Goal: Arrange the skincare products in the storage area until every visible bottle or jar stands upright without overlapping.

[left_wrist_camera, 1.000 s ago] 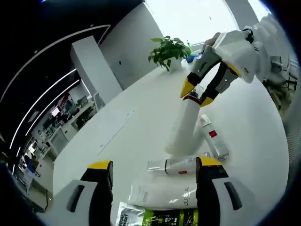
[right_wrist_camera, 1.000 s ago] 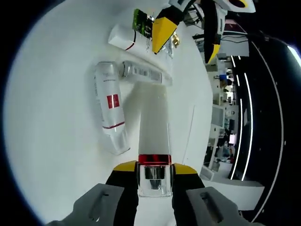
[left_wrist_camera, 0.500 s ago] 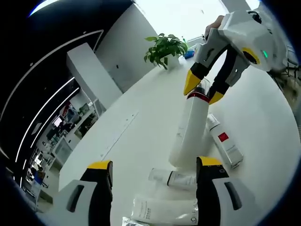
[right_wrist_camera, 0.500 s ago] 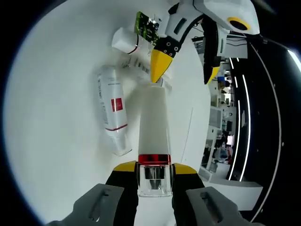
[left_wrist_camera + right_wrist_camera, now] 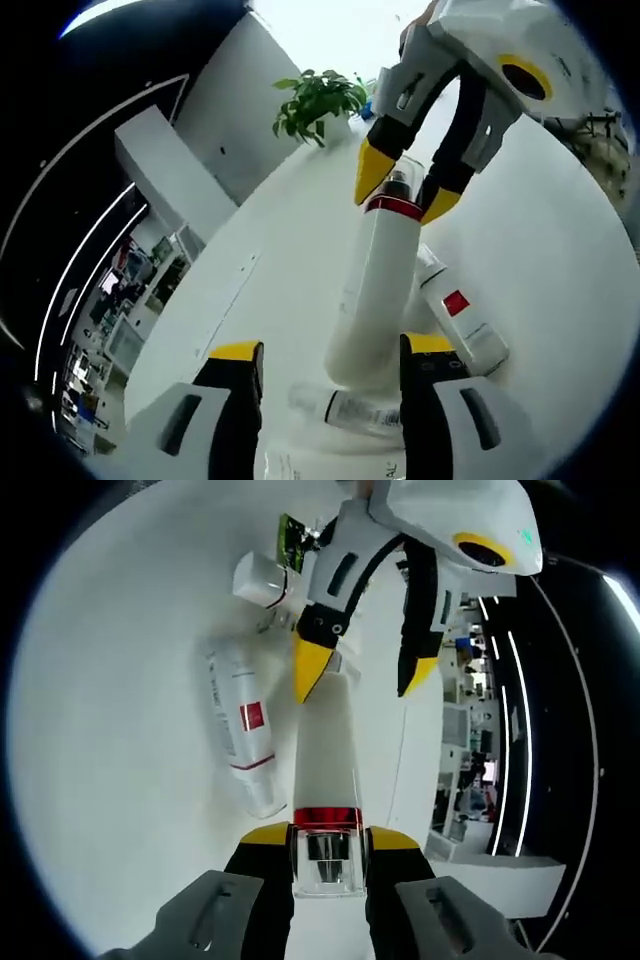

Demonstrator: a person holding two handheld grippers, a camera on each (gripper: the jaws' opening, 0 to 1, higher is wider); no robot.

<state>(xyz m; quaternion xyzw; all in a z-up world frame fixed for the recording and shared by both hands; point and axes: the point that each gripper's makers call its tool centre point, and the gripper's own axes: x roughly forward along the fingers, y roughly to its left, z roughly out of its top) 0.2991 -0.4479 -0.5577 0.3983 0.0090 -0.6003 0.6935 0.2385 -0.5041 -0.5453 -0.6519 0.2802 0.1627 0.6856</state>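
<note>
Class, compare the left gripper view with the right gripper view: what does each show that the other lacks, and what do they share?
Left gripper view: a green potted plant at the table's far end beside a bright window.

Right gripper view: a green-labelled packet and a white tube with a red band lying flat.

Both: the white table, the tall white bottle with a red collar, its cap held between the right gripper jaws, and a white bottle with a red square label lying beside it.
</note>
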